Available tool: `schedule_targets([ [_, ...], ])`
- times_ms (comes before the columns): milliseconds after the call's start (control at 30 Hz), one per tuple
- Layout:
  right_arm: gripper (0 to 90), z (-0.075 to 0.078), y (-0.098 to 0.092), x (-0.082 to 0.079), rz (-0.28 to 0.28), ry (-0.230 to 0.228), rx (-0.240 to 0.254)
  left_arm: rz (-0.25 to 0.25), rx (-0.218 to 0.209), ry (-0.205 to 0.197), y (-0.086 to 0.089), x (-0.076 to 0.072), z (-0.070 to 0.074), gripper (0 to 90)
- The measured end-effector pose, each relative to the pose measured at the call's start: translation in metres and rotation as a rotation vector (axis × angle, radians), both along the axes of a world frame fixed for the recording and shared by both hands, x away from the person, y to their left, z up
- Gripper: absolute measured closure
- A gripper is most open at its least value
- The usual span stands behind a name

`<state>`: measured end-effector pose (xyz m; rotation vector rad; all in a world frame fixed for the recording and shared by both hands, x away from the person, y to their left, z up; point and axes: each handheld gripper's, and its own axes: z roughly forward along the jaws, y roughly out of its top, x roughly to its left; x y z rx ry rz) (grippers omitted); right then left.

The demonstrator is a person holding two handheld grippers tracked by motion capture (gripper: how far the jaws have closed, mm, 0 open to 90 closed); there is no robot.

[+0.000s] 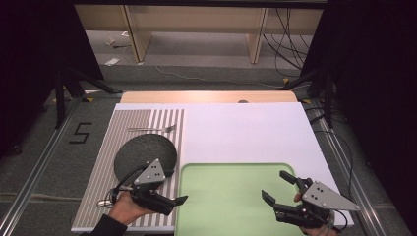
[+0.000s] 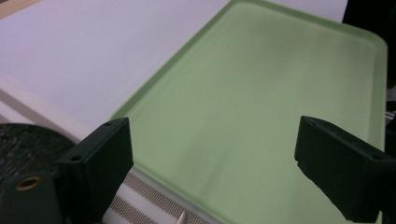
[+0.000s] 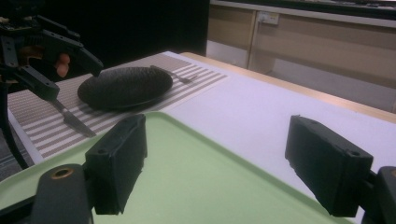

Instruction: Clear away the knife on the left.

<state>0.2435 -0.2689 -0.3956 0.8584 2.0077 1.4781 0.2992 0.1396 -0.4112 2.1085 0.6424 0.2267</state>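
A pale green tray (image 1: 231, 206) lies at the table's near edge, empty. To its left a striped placemat (image 1: 98, 162) carries a black plate (image 1: 147, 147), a fork (image 1: 153, 129) beyond the plate and a knife (image 3: 70, 119) on the near side. My left gripper (image 1: 178, 187) hovers open over the placemat's right edge, between plate and tray, with nothing in it. Its jaws frame the tray (image 2: 261, 93) in the left gripper view. My right gripper (image 1: 275, 186) is open and empty above the tray's right part (image 3: 196, 182), pointing toward the plate (image 3: 123, 86).
A white board (image 1: 246, 132) covers the table beyond the tray. The table's wooden far edge (image 1: 206, 96) lies behind it. Black stands and cables sit on the floor around the table.
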Motion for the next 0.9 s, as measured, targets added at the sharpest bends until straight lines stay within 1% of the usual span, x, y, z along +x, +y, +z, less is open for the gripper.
schedule_targets([
  [133,21.6,0.000,0.000,0.000,0.000,0.002,-0.001,0.008,0.034,0.003,0.008,0.002,-0.001,11.8],
  [167,21.7,0.000,0.000,0.000,0.000,0.001,0.001,0.012,0.036,0.006,0.010,0.002,-0.002,12.6],
  [200,21.6,0.000,0.000,0.000,0.000,0.001,-0.001,0.015,0.050,0.014,0.012,0.002,-0.004,13.0],
  [233,21.7,0.000,0.000,0.000,-0.001,0.001,-0.002,0.015,0.050,0.014,0.012,0.002,-0.004,13.0],
  [300,21.6,0.000,0.000,0.000,-0.001,0.001,-0.001,0.010,0.077,0.019,0.013,0.002,-0.006,13.0],
  [400,21.7,0.000,0.000,0.000,-0.003,0.001,-0.003,0.013,0.088,0.029,0.016,0.003,-0.006,13.1],
  [467,21.7,0.000,0.000,0.000,-0.002,0.001,-0.001,0.016,0.087,0.030,0.017,0.003,-0.006,13.7],
  [633,21.7,0.000,0.000,0.000,-0.003,0.001,-0.002,0.020,0.108,0.032,0.023,0.002,-0.006,14.5],
  [800,21.7,0.000,0.000,0.000,-0.001,0.002,-0.001,0.003,0.163,0.048,0.025,0.002,-0.010,14.8],
  [867,21.7,0.000,0.000,0.000,-0.003,0.003,-0.004,-0.003,0.179,0.053,0.026,0.002,-0.010,14.9],
  [900,21.7,0.000,0.000,0.000,-0.001,0.002,-0.003,-0.008,0.194,0.054,0.027,0.003,-0.009,15.0],
])
